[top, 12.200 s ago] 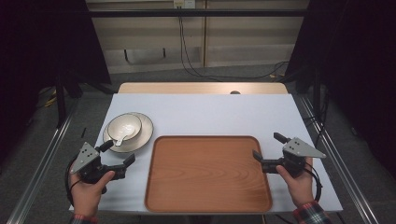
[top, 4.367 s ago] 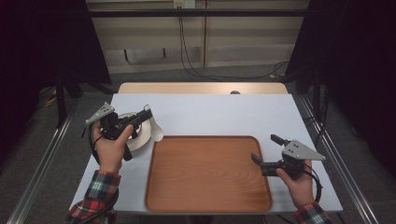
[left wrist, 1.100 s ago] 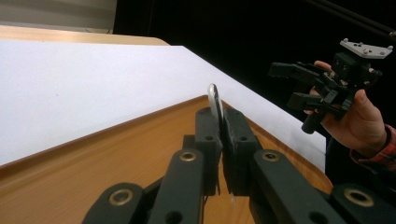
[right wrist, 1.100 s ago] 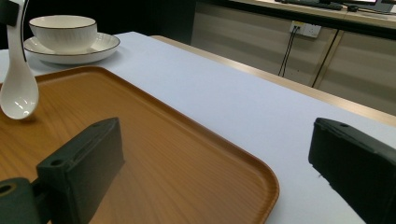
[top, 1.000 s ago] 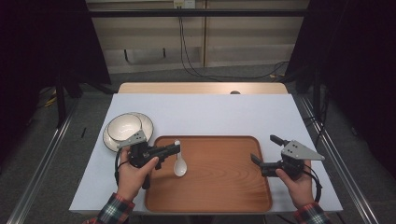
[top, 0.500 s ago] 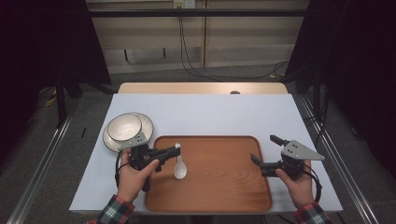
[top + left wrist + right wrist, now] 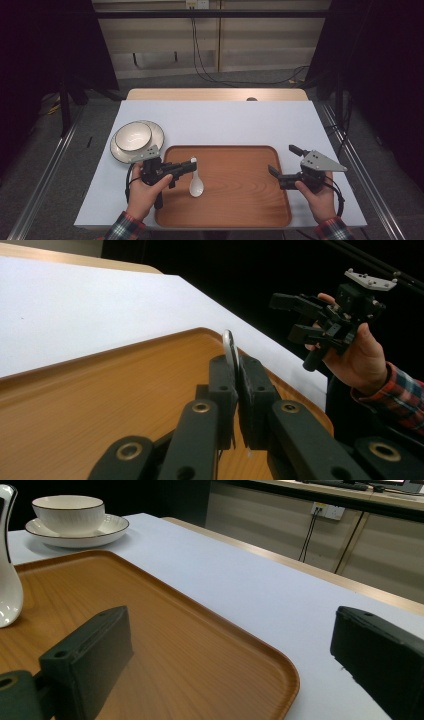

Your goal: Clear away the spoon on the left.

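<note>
A white ceramic spoon (image 7: 196, 186) stands handle-up over the left part of the wooden tray (image 7: 240, 210), its bowl end down at the tray surface. My left gripper (image 7: 191, 164) is shut on the spoon's handle (image 7: 230, 346); the left gripper view shows both jaws pressed against the thin handle edge. My right gripper (image 7: 282, 160) is held open at the tray's right edge, nothing between its jaws. In the right gripper view the spoon (image 7: 8, 587) stands at the far left over the tray (image 7: 210, 645).
A white bowl (image 7: 133, 136) sits on a dark-rimmed white plate (image 7: 119, 151) on the white tabletop, just left of the tray's far-left corner. The bowl (image 7: 68, 507) and plate (image 7: 107, 530) stand beyond the tray in the right gripper view. The other hand's gripper (image 7: 305, 315) hovers past the tray's far edge.
My left gripper went to the plate, took the spoon and carried it over the tray. In the last second it shifted slightly left and nearer. The right gripper stayed put.
</note>
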Tool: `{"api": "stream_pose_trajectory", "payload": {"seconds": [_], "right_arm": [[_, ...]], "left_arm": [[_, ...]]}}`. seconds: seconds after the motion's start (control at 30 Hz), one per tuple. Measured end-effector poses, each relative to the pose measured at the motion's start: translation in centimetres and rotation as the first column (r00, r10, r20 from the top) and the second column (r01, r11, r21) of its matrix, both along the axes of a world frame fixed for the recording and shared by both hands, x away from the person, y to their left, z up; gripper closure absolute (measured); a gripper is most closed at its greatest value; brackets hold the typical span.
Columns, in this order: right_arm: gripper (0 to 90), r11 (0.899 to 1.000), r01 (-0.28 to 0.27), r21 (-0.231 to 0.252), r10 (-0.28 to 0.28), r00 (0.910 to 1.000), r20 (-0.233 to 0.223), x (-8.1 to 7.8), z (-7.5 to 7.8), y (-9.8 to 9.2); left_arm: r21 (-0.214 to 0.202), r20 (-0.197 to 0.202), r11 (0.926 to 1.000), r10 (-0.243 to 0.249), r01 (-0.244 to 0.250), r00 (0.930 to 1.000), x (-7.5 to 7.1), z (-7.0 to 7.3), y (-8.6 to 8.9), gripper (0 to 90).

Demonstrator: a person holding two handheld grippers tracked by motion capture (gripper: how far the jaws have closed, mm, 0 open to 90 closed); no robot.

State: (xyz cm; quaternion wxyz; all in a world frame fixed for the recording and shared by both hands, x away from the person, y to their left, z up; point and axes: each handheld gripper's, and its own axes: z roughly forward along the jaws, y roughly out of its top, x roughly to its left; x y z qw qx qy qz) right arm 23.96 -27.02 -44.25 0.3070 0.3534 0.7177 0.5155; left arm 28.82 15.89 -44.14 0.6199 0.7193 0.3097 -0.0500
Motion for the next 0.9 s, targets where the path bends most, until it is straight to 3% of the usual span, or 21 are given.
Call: {"api": "stream_pose_trajectory", "payload": {"seconds": [0.3,0.9], "right_arm": [[2.9,1.000,-0.007,-0.003,0.007,1.0000,-0.001,-0.01,0.01,0.01],[3.1,1.000,-0.007,-0.001,0.007,1.0000,-0.001,-0.06,0.04,0.05]], "left_arm": [[-0.001,0.008,0.9999,-0.010,0.010,0.9999,-0.09,-0.22,-0.03,84.9],[0.049,0.030,0.9979,0.040,-0.041,0.9987,0.39,-0.51,0.67,80.9]]}}
